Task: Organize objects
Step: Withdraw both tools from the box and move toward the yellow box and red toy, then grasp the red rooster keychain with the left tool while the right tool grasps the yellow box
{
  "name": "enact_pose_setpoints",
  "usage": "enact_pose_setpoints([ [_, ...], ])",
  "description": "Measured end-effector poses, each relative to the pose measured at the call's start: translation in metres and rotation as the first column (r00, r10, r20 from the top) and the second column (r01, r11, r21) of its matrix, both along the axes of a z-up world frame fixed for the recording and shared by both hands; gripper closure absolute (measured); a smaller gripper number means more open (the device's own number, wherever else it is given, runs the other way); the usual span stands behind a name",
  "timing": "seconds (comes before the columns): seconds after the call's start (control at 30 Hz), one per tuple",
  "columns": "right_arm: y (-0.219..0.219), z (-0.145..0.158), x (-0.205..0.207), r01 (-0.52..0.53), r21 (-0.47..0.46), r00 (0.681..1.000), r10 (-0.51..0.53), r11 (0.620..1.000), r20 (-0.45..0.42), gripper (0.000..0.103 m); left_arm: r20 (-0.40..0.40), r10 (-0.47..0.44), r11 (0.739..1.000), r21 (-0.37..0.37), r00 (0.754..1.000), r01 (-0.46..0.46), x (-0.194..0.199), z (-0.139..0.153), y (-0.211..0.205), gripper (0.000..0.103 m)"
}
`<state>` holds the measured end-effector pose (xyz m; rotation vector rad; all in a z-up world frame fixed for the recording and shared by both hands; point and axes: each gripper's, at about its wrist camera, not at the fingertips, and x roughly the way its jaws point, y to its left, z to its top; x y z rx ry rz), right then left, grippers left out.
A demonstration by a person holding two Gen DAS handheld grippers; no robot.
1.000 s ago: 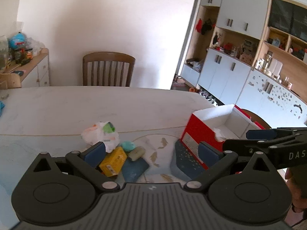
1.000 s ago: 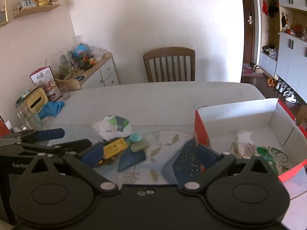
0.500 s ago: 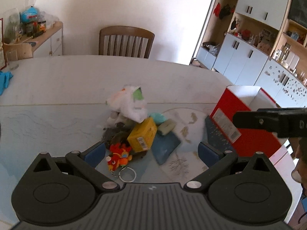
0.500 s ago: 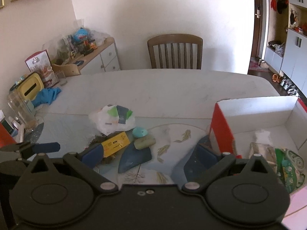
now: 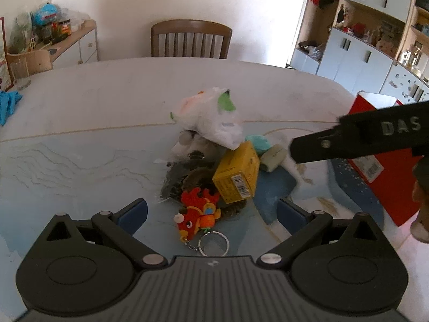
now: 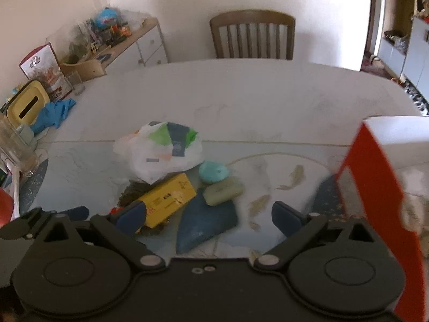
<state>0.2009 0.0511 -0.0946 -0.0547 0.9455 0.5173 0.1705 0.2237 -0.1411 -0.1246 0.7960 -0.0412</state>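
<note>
Both claws released: left gripper (image 5: 211, 213) frames the red plush keychain (image 5: 198, 214). Right gripper (image 6: 206, 217) hovers near the yellow cardboard box (image 6: 169, 200). Recommend closing squarely on the plush body, not the ring.

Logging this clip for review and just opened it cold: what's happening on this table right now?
A person holds a gripper in each hand over a pile of small items on the table. Both the left gripper and right gripper are open and empty. The left one is lined up on the red fish keychain, next to the yellow box and white plastic bag. The red box waits to the right. Nothing is grasped yet.
</note>
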Motion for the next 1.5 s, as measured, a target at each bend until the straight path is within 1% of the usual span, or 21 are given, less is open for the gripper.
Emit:
enact_pose_setpoints([
  [0.17, 0.021, -0.012, 0.009, -0.041, 0.001, 0.998, 0.041, 0.999, -0.04, 0.005, -0.012, -0.008, 1.0, 0.007, 1.0, 0.008, 0.006, -0.009, 0.001, 0.0],
  [0.37, 0.034, -0.026, 0.021, -0.04, 0.001, 0.996, 0.04, 0.999, -0.084, 0.007, -0.006, 0.004, 1.0, 0.026, 1.0, -0.004, 0.007, -0.015, 0.0, 0.0],
  [0.5, 0.04, -0.031, 0.027, -0.036, 0.01, 0.993, 0.037, 0.999, -0.116, 0.012, -0.004, 0.005, 1.0, 0.025, 1.0, -0.005, 0.007, -0.018, -0.001, 0.001],
  [0.57, 0.042, -0.033, 0.029, -0.033, 0.019, 0.991, 0.035, 0.999, -0.132, 0.016, -0.001, 0.002, 1.0, 0.016, 1.0, -0.002, 0.007, -0.018, -0.001, 0.002],
  [0.63, 0.042, -0.035, 0.031, -0.03, 0.045, 0.986, 0.037, 0.999, -0.163, 0.022, -0.003, -0.003, 1.0, 0.012, 1.0, 0.003, 0.007, -0.018, -0.001, 0.007],
  [0.67, 0.041, -0.036, 0.032, -0.028, 0.054, 0.984, 0.037, 0.998, -0.173, 0.022, -0.006, -0.006, 1.0, 0.012, 1.0, 0.006, 0.007, -0.018, -0.002, 0.008],
  [0.77, 0.041, -0.036, 0.03, -0.026, 0.054, 0.985, 0.035, 0.998, -0.17, 0.022, -0.016, -0.009, 1.0, 0.01, 1.0, 0.01, 0.007, -0.019, -0.002, 0.017],
  [0.83, 0.041, -0.036, 0.03, -0.02, 0.057, 0.984, 0.029, 0.998, -0.176, 0.022, -0.017, -0.001, 1.0, 0.014, 1.0, 0.002, 0.006, -0.019, -0.002, 0.029],
  [0.9, 0.04, -0.038, 0.03, -0.017, 0.065, 0.979, 0.03, 0.998, -0.201, 0.026, -0.024, 0.01, 1.0, 0.022, 1.0, -0.009, 0.006, -0.02, -0.003, 0.037],
  [0.97, 0.041, -0.039, 0.03, -0.017, 0.056, 0.979, 0.028, 0.998, -0.202, 0.028, -0.034, 0.023, 0.999, 0.032, 0.999, -0.022, 0.007, -0.02, -0.003, 0.043],
  [1.0, 0.043, -0.038, 0.029, -0.021, 0.054, 0.979, 0.031, 0.998, -0.199, 0.029, -0.041, 0.028, 0.999, 0.036, 0.999, -0.027, 0.007, -0.021, -0.003, 0.049],
  [1.03, 0.043, -0.038, 0.029, -0.025, 0.056, 0.979, 0.036, 0.998, -0.2, 0.031, -0.049, 0.032, 0.999, 0.04, 0.998, -0.03, 0.007, -0.021, -0.003, 0.053],
  [1.1, 0.043, -0.038, 0.03, -0.028, 0.066, 0.978, 0.041, 0.997, -0.205, 0.036, -0.052, 0.037, 0.999, 0.042, 0.998, -0.034, 0.006, -0.022, -0.003, 0.057],
  [1.13, 0.042, -0.038, 0.03, -0.03, 0.075, 0.977, 0.046, 0.997, -0.21, 0.043, -0.055, 0.037, 0.999, 0.04, 0.998, -0.035, 0.006, -0.022, -0.002, 0.061],
  [1.17, 0.042, -0.037, 0.031, -0.033, 0.084, 0.975, 0.051, 0.996, -0.216, 0.05, -0.057, 0.036, 0.999, 0.035, 0.998, -0.034, 0.006, -0.021, -0.002, 0.063],
  [1.23, 0.042, -0.034, 0.03, -0.038, 0.093, 0.974, 0.057, 0.995, -0.218, 0.057, -0.06, 0.032, 0.999, 0.03, 0.998, -0.031, 0.006, -0.021, -0.002, 0.064],
  [1.3, 0.043, -0.033, 0.029, -0.039, 0.088, 0.974, 0.057, 0.995, -0.217, 0.06, -0.065, 0.027, 0.999, 0.034, 0.997, -0.025, 0.005, -0.02, -0.003, 0.065],
  [1.33, 0.043, -0.032, 0.029, -0.035, 0.089, 0.975, 0.054, 0.995, -0.218, 0.062, -0.067, 0.024, 0.999, 0.035, 0.997, -0.022, 0.004, -0.019, -0.003, 0.069],
  [1.4, 0.041, -0.03, 0.027, -0.026, 0.085, 0.976, 0.044, 0.996, -0.215, 0.066, -0.07, 0.015, 0.999, 0.036, 0.997, -0.012, 0.002, -0.018, -0.005, 0.073],
  [1.47, 0.036, -0.03, 0.025, -0.018, 0.076, 0.977, 0.034, 0.997, -0.212, 0.072, -0.069, 0.0, 0.999, 0.039, 0.998, 0.003, 0.0, -0.016, -0.007, 0.073],
  [1.5, 0.034, -0.03, 0.025, -0.017, 0.07, 0.977, 0.032, 0.997, -0.213, 0.073, -0.068, -0.006, 0.999, 0.044, 0.998, 0.009, -0.002, -0.015, -0.009, 0.074],
])
